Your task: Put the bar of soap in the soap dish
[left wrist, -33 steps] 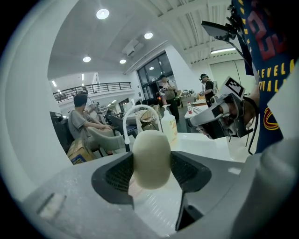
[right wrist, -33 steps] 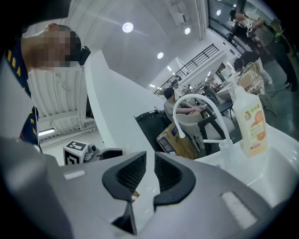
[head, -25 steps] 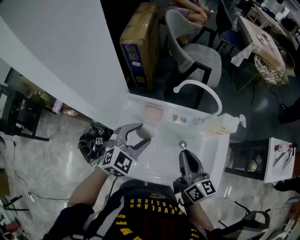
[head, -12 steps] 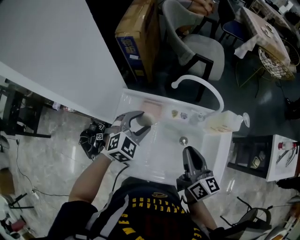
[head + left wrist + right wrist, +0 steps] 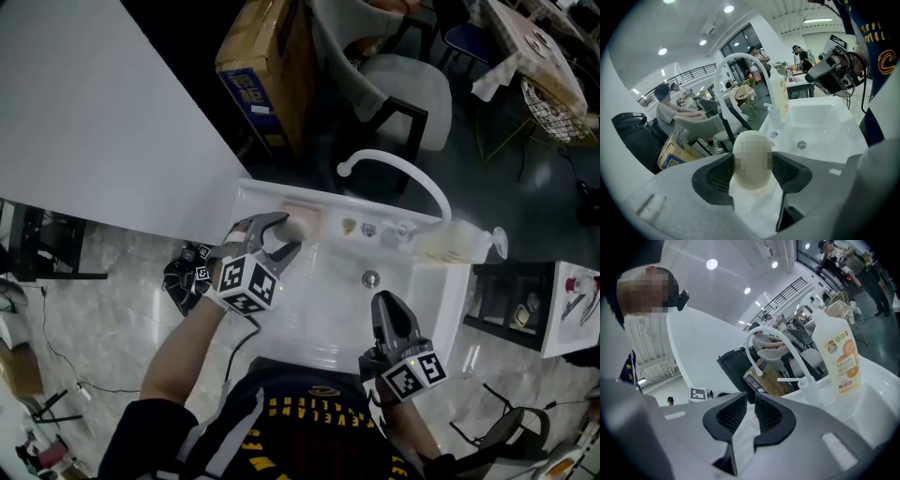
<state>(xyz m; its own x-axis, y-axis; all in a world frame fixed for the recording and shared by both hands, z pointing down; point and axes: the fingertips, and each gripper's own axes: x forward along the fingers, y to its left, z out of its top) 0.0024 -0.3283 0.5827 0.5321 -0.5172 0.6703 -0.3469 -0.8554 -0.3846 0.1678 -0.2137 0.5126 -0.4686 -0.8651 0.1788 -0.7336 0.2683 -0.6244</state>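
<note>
Edged farther toward the far-left corner of the sink (image 5: pixel 328 314) over the past second: left gripper (image 5: pixel 284 235), clamped on the bar of soap (image 5: pixel 292 229), now at the near edge of the pink soap dish (image 5: pixel 304 216); right gripper (image 5: pixel 385 317) as before over the sink's near rim, jaws drawn almost together on nothing. Dish just far and slightly right of the held soap, touching or apart impossible to tell from overhead. Left gripper plainly the nearer one, right gripper well apart on the other side of the drain (image 5: pixel 371 277). Likely next: a short carry far and right, then a lowering and release. In the left gripper view, soap pale and oval, squeezed across its narrow width, long axis upright between the pads and reaching past them, with a faint pink patch beneath, perhaps the dish; from the head view, only a small pale lump, axis unreadable. In the right gripper view alone, the narrow empty gap between its jaws, plus white faucet (image 5: pixel 752 359) and orange-labelled bottle (image 5: pixel 836 357) at the sink's far side.
</note>
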